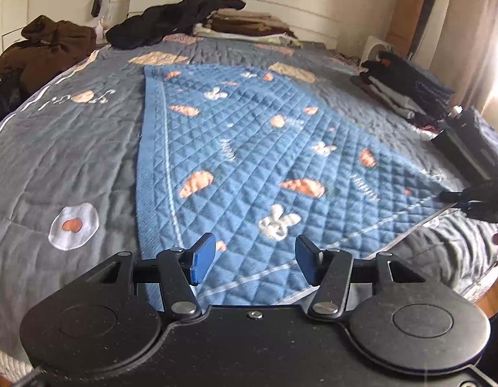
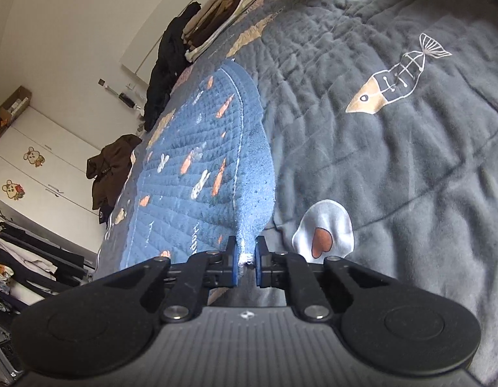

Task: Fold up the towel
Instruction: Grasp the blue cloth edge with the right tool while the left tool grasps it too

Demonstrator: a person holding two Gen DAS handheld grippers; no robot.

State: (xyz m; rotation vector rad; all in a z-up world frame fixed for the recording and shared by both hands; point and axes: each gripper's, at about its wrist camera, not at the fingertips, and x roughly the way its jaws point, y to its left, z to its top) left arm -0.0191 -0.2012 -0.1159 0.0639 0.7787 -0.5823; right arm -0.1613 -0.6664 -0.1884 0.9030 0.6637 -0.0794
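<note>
left gripper (image 1: 252,258) spread wide above blue towel (image 1: 249,148), right gripper (image 2: 247,259) pinching its corner

Grey quilted bedspread (image 1: 71,148) covered the bed, printed with a fried-egg heart patch (image 1: 74,222) near its left edge and a fish skeleton (image 2: 400,77). Black garment heap (image 1: 171,19) and folded brown-and-cream clothes (image 1: 249,24) lay along the far edge by the headboard. Folded dark stack (image 1: 407,90) sat at the right edge. Brown jacket (image 1: 45,48) slumped off the far left corner. Wardrobe doors (image 2: 35,167) bore cartoon stickers.
</note>
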